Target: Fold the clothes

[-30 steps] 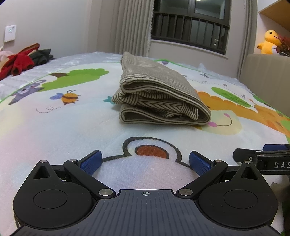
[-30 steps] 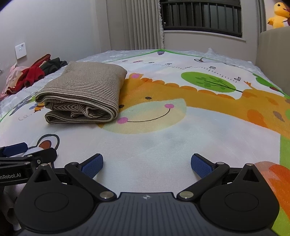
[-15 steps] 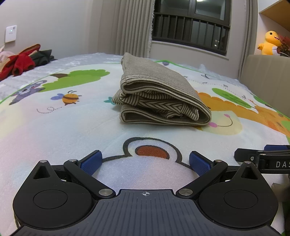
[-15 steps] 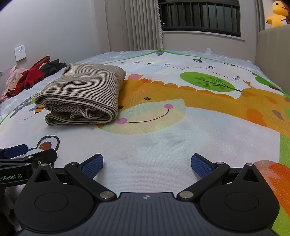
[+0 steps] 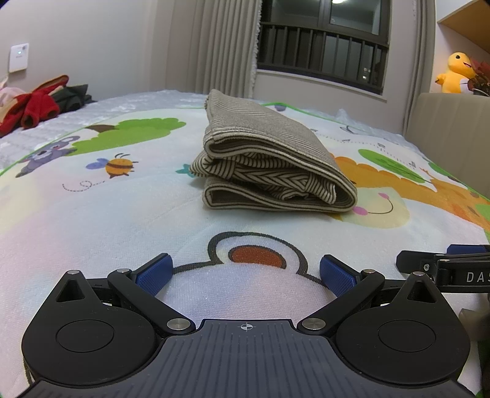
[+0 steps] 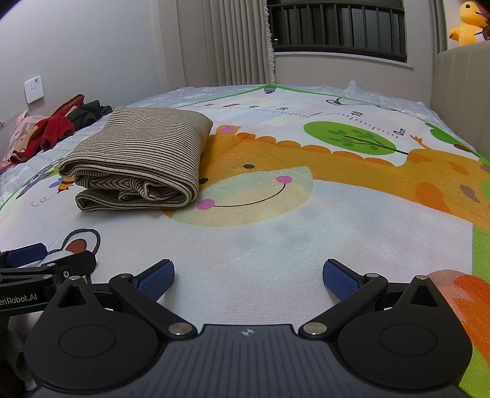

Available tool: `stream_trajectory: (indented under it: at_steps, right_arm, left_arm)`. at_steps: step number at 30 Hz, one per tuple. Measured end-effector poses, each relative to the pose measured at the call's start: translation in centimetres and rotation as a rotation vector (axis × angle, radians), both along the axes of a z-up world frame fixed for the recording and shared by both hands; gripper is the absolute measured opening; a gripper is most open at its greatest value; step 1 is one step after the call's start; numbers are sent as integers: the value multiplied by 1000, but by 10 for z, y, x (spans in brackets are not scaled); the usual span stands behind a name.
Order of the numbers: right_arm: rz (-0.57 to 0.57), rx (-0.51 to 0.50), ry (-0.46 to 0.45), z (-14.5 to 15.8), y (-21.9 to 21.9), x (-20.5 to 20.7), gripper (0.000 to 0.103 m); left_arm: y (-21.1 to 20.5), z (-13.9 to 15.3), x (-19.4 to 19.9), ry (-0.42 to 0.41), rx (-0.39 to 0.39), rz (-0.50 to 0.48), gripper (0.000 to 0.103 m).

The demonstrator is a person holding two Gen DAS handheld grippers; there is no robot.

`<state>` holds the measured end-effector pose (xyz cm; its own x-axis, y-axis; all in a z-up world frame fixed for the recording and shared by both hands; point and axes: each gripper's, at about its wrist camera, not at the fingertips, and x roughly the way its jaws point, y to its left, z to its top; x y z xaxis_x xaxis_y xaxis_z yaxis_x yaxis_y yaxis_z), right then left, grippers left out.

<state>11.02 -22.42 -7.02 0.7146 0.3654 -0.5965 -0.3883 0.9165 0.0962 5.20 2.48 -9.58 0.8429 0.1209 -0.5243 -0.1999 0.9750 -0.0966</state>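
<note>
A brown and cream striped garment (image 5: 269,162) lies folded in a thick stack on the cartoon play mat (image 5: 92,214), a short way ahead of both grippers. In the right wrist view the same folded garment (image 6: 137,159) sits ahead and to the left. My left gripper (image 5: 245,272) hovers low over the mat, open, with nothing between its blue pads. My right gripper (image 6: 248,275) is also open and empty, level with the left one; its fingertip (image 5: 465,249) shows at the right edge of the left wrist view.
A pile of red, dark and pink clothes (image 5: 36,104) lies at the far left of the bed. A beige headboard (image 5: 447,128) rises on the right with a yellow plush toy (image 5: 456,73) above it. Curtains and a barred window (image 6: 337,27) stand behind the bed.
Both views have shifted very slightly; the folded garment sits a touch lower in the right wrist view. Both grippers stay open and the garment has not moved.
</note>
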Motion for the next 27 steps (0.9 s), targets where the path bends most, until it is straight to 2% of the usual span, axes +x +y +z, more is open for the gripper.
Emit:
stream_trajectory:
  at_steps: [19,27]
  right_arm:
    - [-14,-19,0,0,2,-1,103]
    - [-16,-75,25,2,9,2,103]
  left_arm:
    - [2,3,1,5,-14,-3,103]
    - [16,13,-1,-18,-104,-28,103]
